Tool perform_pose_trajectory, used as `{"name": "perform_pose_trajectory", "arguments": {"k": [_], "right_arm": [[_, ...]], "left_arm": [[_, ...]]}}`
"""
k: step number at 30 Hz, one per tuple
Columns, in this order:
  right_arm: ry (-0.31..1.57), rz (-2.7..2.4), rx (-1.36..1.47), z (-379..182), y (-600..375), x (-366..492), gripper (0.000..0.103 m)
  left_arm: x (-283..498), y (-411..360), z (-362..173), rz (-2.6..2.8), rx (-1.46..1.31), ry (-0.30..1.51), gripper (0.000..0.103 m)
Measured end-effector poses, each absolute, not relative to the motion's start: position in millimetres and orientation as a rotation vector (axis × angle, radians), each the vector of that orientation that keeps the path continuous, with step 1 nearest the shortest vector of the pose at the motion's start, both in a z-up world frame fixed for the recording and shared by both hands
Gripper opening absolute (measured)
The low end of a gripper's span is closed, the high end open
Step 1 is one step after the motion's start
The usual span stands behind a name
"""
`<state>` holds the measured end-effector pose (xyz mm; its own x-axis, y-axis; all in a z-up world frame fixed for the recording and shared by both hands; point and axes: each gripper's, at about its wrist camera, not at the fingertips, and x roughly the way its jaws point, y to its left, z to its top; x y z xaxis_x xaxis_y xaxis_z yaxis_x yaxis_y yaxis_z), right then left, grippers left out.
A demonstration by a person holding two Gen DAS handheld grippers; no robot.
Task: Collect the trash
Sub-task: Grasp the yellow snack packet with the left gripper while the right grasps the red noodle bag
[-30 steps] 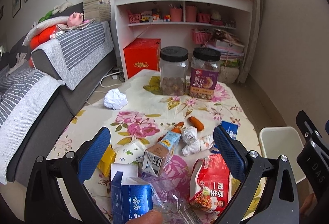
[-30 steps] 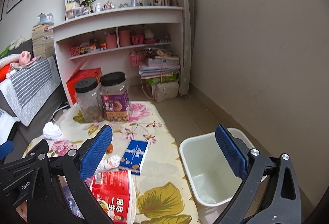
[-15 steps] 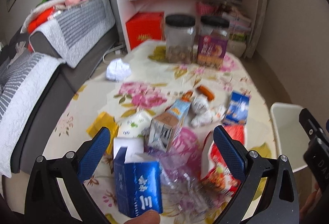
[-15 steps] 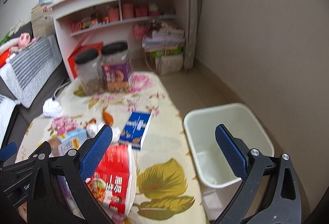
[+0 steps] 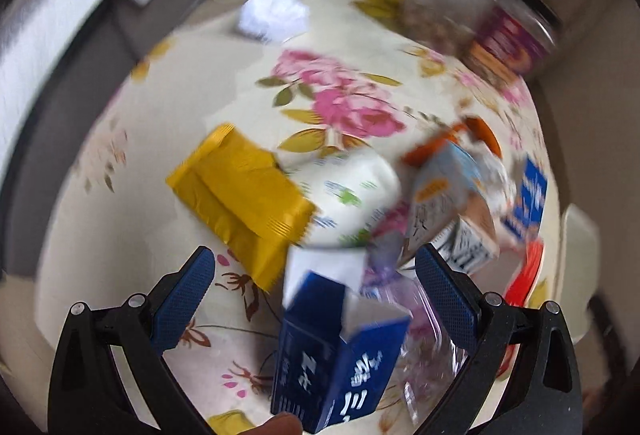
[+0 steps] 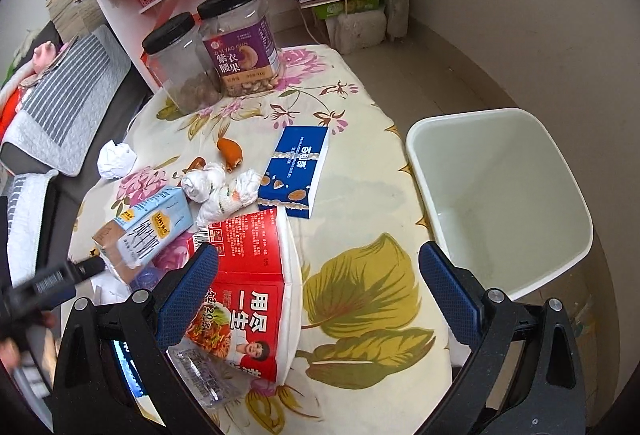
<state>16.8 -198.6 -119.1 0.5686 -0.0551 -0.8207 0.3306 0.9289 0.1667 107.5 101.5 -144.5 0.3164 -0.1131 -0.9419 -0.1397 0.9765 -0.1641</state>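
My left hand-held gripper [image 5: 314, 285] is spread wide and holds nothing, its blue pads low in the frame on either side of an upright dark blue carton [image 5: 340, 351] with its white top flap open. The left wrist view is smeared, so small details are lost. A crumpled clear plastic wrapper [image 5: 424, 339] lies just right of that carton, against the right pad. Above them, near the middle of the frame, a yellow foil packet [image 5: 240, 195] lies flat on the table [image 5: 120, 235], touching a white pack with green and blue print [image 5: 348, 195]. To the right of that a pale blue milk carton [image 5: 448, 207] lies on its side. A white paper ball [image 5: 274, 13] sits at the top centre, near the table's far edge.

My right hand-held gripper [image 6: 318, 293] is also wide open and empty, hovering over the lower middle of its frame. Its left pad overlaps a flat red noodle packet [image 6: 244, 275]; the right pad sits over the table edge, beside the white trash bin [image 6: 560, 275], which stands on the floor at the right and looks nearly bare inside. Above the red packet lie a blue biscuit box [image 6: 298, 171], a bundle of wadded white tissues [image 6: 220, 191] and an orange peel [image 6: 229, 151]. Two black-lidded clear jars [image 6: 212, 51] stand at the table's far end, in the upper left.
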Motion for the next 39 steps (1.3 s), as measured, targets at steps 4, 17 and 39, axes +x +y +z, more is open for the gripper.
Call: {"name": "perform_pose_trajectory", "arguments": {"k": [4, 17, 39], "right_arm": [[0.936, -0.230, 0.286, -119.7, -190.8, 23.0, 0.096], [1.000, -0.187, 0.250, -137.6, -172.9, 44.3, 0.096], [1.214, -0.024, 0.421, -185.3, -148.1, 78.4, 0.096]], "left_arm": [[120.3, 132.1, -156.6, 0.080, -0.448, 1.268, 0.097], [144.5, 172.5, -202.0, 0.214, -0.808, 1.351, 0.096], [132.9, 159.8, -132.0, 0.087, -0.505, 1.124, 0.044]]}}
